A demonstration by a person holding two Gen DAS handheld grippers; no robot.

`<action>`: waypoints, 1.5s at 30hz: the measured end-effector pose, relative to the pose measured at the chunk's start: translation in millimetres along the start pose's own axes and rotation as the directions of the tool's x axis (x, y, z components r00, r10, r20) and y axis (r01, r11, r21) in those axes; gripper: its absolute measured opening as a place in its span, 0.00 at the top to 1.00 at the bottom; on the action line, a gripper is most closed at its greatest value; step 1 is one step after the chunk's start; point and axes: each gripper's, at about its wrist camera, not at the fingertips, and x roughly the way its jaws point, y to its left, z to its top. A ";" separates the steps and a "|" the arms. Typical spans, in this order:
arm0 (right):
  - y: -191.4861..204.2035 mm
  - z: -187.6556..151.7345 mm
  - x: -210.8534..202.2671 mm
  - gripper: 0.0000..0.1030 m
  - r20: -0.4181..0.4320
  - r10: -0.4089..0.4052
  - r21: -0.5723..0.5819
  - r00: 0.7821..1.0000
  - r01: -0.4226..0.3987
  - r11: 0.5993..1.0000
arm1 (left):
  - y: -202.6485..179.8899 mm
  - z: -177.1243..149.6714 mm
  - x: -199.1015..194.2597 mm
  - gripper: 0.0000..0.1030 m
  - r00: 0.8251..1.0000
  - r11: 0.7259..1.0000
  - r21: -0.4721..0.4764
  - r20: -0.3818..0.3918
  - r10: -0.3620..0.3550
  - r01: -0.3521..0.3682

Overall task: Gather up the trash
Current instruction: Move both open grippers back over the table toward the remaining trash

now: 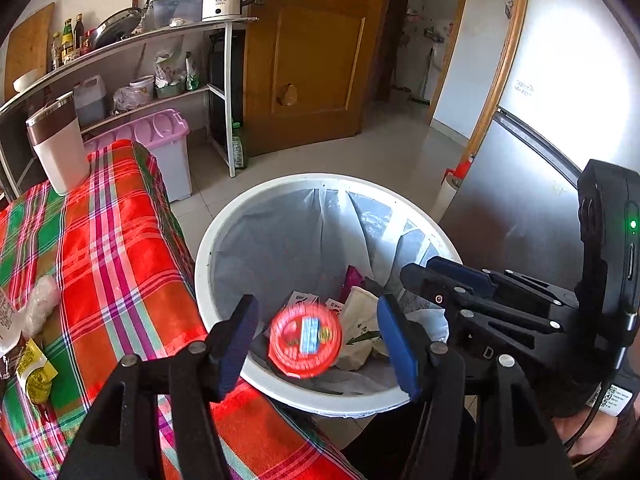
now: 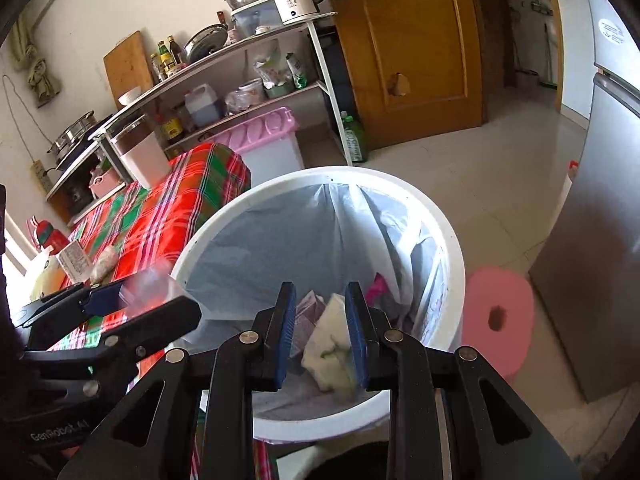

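Note:
A white trash bin (image 1: 224,216) with a grey liner stands beside the plaid-covered table (image 1: 120,240). My left gripper (image 1: 316,344) is open over the bin; a red round lidded cup (image 1: 305,336), motion-blurred, is in the air between its fingers, touching neither. Wrappers and a white paper carton (image 1: 360,320) lie in the bin. My right gripper (image 2: 322,332) is open over the same bin (image 2: 452,248), with a blurred white crumpled paper (image 2: 330,344) between its fingers, seemingly loose. The left gripper shows in the right wrist view (image 2: 120,300) with a blurred clear cup.
On the table lie a yellow packet (image 1: 36,372), a clear wrapper (image 1: 40,304) and a white tumbler (image 1: 60,144). A pink-lidded box (image 1: 160,136), shelves, a fridge (image 1: 520,200) and a pink foam ring (image 2: 498,316) surround the bin.

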 end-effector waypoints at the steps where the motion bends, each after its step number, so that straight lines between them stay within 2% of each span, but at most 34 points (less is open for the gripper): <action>1: 0.4 -0.3 -0.4 0.70 0.000 0.001 0.000 1.000 -0.001 1.000 | 0.2 -0.4 -0.9 0.38 1.000 1.000 -0.001 0.003 0.001 -0.001; 16: 29.9 -5.2 -15.6 0.59 0.032 0.039 -0.033 0.999 -0.037 0.999 | 30.1 -16.0 -32.6 0.33 0.997 0.997 -0.060 0.054 0.047 -0.044; 27: 71.0 -11.6 -14.0 0.58 0.028 0.107 -0.094 0.994 -0.104 0.990 | 69.2 -38.5 -63.1 0.33 0.990 0.986 -0.141 0.091 0.106 -0.092; 35: 105.5 -17.0 -5.1 0.58 0.003 0.163 -0.134 0.987 -0.161 0.978 | 109.2 -57.9 -86.9 0.33 0.978 0.964 -0.219 0.104 0.180 -0.154; 45: 152.7 -24.8 9.7 0.57 -0.041 0.229 -0.204 0.973 -0.232 0.951 | 158.5 -84.5 -111.7 0.33 0.958 0.918 -0.324 0.092 0.272 -0.230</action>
